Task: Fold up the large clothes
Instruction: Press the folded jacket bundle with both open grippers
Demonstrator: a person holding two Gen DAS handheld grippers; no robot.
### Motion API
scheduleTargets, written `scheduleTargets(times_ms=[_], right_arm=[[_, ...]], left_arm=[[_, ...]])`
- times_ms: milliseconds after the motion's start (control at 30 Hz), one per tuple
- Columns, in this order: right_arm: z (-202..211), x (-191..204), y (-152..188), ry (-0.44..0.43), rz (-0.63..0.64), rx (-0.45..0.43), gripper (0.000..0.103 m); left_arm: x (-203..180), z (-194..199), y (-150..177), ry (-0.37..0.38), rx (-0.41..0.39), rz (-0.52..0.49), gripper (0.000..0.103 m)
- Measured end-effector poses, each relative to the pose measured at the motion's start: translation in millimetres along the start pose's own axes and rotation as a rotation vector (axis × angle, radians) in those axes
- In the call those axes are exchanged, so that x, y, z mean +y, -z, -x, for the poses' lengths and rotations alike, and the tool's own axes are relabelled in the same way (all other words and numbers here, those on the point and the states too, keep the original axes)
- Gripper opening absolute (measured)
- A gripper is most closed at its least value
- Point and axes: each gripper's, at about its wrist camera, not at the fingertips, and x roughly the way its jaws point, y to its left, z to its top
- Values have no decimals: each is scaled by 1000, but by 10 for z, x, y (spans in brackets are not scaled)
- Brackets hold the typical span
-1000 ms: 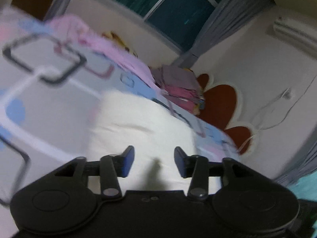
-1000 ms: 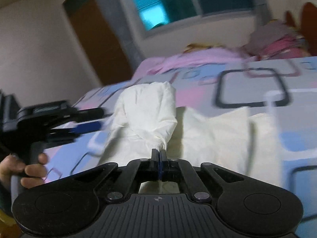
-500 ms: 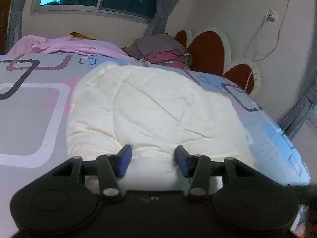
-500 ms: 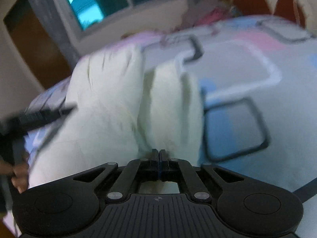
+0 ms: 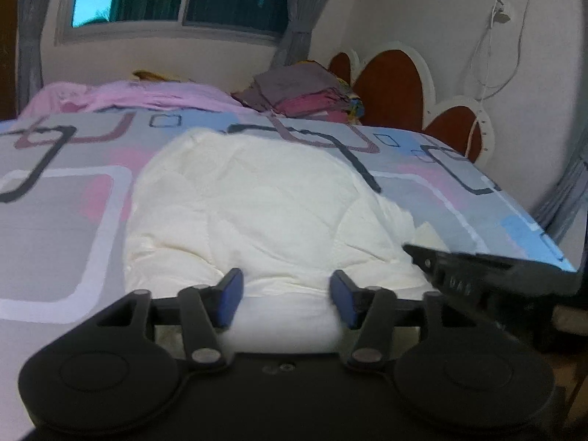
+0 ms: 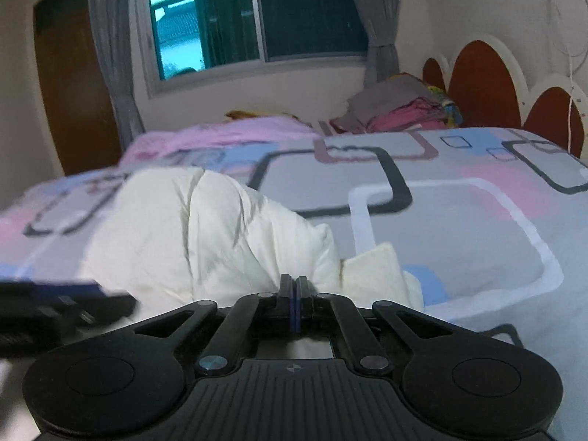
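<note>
My left tool [image 5: 286, 299]: black plastic, blue pads set wide apart, nothing between them, at the near hem of the garment.
My right tool [image 6: 295, 303]: black ribbed housing, blue pads pressed together at the garment's near edge; I cannot tell whether any cloth is pinched between them. In the left view it shows as a blurred black bar [image 5: 488, 272] at the near right.
Cream garment [image 5: 264, 213]: puffy, quilted in curved stitch lines, matte, lying bunched on the bed close in front of both tools; a flat cream flap [image 6: 378, 272] sticks out at its right.
Bedspread [image 6: 459, 228]: smooth cloth, grey with pink and blue patches and rounded squares outlined in black and white; bare stretches left and right of the garment.
Far edge: pink blanket [image 5: 147, 97], stack of folded clothes [image 5: 305, 93], scalloped red headboard [image 6: 481, 84].
Writing: none I can read.
</note>
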Motion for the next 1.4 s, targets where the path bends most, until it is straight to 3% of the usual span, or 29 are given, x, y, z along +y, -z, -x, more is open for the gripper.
scheduleTargets(times_ms=[200,433,567,633,733,933,967,1000,1033,1067,1133,1167,1400], right_arm=[[-359,-227,238,35,-72,37,0],[-460,-246,340,47,-52,30,0],[-425,-233,202,43,-3,74,0],[-348,-264,97,38,-39,94,0],[-115,-260,-79,20,-77,50,0],[113,-87,-446,-31,-82,-48,1],[105,-66,-463,-31,-88,-46,6],[72,-50,-466,-30,-88,-36,18],[28,-32,-461,-23,-88,-24,63],[-15,-11,-433,-15,-84,-14,85],[-102,47,-345,-18,-59,4,81],[-153,62,-294,-18,-56,21,73],[-505,3,-68,-11,-74,91,72]], left_arm=[[31,-157,110,-11,-48,10,61],[-20,-274,206,-44,-76,-6,62],[-91,-247,81,-78,-21,-54,62],[-75,-227,-25,-77,17,-46,66],[-72,-180,-138,-86,55,-41,79],[-84,-53,-334,-134,-19,-51,86],[-48,-78,-371,-144,-20,-39,87],[-18,-126,-395,-149,-11,-28,87],[14,-177,-408,-155,2,-19,87],[51,-247,-399,-163,21,-10,88],[100,-360,-340,-167,46,-3,93],[115,-406,-302,-178,52,-4,94],[182,-592,-198,-196,79,24,100]])
